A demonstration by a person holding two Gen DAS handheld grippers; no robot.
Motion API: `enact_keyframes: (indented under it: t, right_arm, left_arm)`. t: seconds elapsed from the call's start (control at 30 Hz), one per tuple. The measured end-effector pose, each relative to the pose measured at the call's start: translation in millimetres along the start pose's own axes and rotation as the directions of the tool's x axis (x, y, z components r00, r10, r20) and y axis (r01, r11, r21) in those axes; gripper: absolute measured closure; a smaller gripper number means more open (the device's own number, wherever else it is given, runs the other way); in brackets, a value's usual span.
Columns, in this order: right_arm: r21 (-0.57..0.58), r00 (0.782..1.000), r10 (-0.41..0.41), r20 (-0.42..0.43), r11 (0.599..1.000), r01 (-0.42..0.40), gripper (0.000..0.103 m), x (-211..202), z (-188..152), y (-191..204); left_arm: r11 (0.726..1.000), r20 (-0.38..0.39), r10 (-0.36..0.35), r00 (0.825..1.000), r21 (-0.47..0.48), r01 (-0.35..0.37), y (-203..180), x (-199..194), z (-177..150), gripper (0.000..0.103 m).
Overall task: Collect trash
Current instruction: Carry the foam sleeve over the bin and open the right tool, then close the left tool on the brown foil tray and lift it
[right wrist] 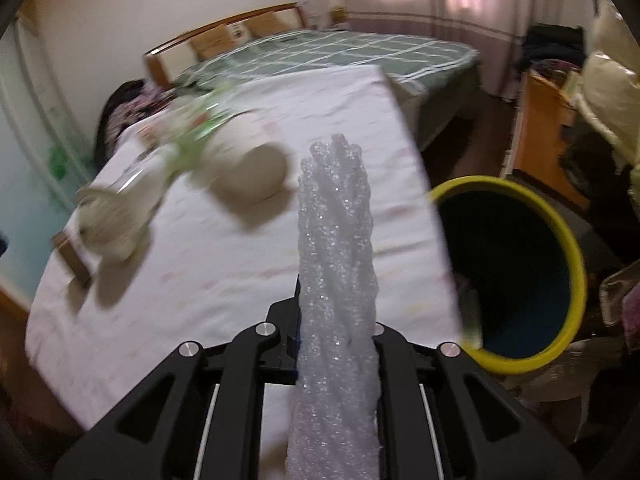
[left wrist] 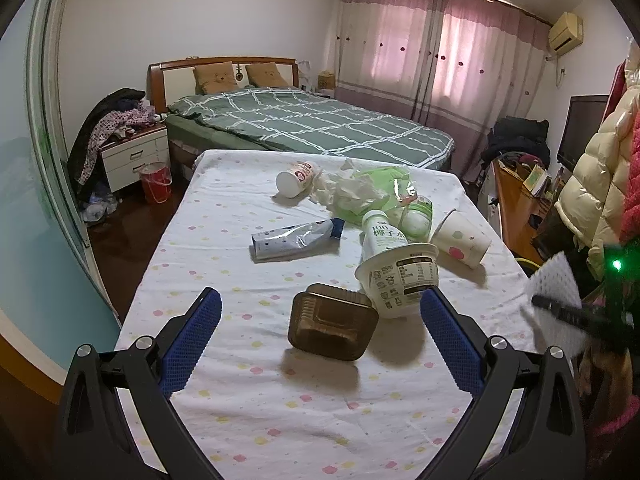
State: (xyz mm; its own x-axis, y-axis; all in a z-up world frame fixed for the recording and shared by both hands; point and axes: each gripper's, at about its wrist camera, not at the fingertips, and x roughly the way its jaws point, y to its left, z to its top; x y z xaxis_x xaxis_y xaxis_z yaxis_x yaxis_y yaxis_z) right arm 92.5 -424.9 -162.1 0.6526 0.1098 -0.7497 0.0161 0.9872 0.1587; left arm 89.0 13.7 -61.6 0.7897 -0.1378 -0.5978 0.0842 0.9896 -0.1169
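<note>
The right gripper (right wrist: 338, 344) is clamped on a strip of white foam wrap (right wrist: 338, 248), which stands up between the closed jaws and runs forward along them. It sits above the table's right edge, beside a bin with a yellow rim (right wrist: 576, 248) that stands on the floor just off that edge. The bin's interior is dark; some pale litter shows against its near wall (contents not identifiable). The same foam piece appears at the right margin of the left wrist view (left wrist: 554, 280), off the table edge.

The left gripper (left wrist: 320, 312) is wide open over the near end of the table (left wrist: 224, 272), its blue pads (left wrist: 192, 344) apart and touching nothing.

Remaining trash lies on the white dotted tablecloth:
- a brown foil tray (left wrist: 332, 326), upside down, between the open jaws in view but beyond the fingertips;
- a white tub with a printed label (left wrist: 400, 276), tipped on its side, just beside the tray;
- a white bottle with green lettering (left wrist: 378, 232), touching the tub's far side;
- a crushed toothpaste tube (left wrist: 296, 238), lying flat left of the bottle;
- a paper cup with pink and green spots (left wrist: 462, 240), on its side near the right edge;
- a second paper cup (left wrist: 296, 180), on its side at the far end;
- crumpled tissue (left wrist: 348, 194) and green plastic packaging (left wrist: 384, 184), heaped together.

The right wrist view is motion-blurred; items there cannot be told apart.
</note>
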Motion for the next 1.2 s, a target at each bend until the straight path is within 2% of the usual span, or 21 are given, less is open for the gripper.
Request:
enact_keyframes:
  t: [0.27, 0.57, 0.63, 0.73, 0.93, 1.2]
  right_arm:
    - [0.182, 0.990, -0.137, 0.020, 0.975, 0.131, 0.092, 26.3, 35.4, -75.8]
    - [0.292, 0.967, -0.249, -0.047, 0.923, 0.252, 0.090, 66.8, 54.3, -130.4]
    - [0.309, 0.961, -0.268, -0.060, 0.911, 0.273, 0.078, 70.8, 56.2, -138.2]
    - [0.317, 0.953, -0.298, -0.062, 0.899, 0.302, 0.062, 72.5, 58.0, -142.2]
    - [0.346, 0.949, -0.311, -0.054, 0.886, 0.310, 0.061, 72.7, 61.4, -147.7]
    - [0.354, 0.952, -0.306, -0.006, 0.890, 0.288, 0.061, 69.4, 73.8, -126.8]
  left_arm:
    - [1.000, -0.025, -0.007, 1.000, 0.011, 0.007, -7.1, 14.5, 3.2, 0.005]
    - [1.000, -0.044, -0.012, 0.999, 0.013, 0.013, -9.7, 30.7, 8.8, 0.005]
    - [1.000, -0.049, -0.013, 0.999, 0.016, 0.014, -10.4, 35.0, 9.6, 0.005]
    - [1.000, -0.052, -0.019, 0.998, 0.014, 0.020, -10.4, 39.3, 10.4, 0.005]
    - [1.000, -0.057, -0.024, 0.998, 0.004, 0.024, -5.5, 45.2, 9.6, 0.005]
    - [1.000, -0.064, -0.015, 0.998, -0.008, 0.015, 1.4, 49.1, 7.3, 0.005]
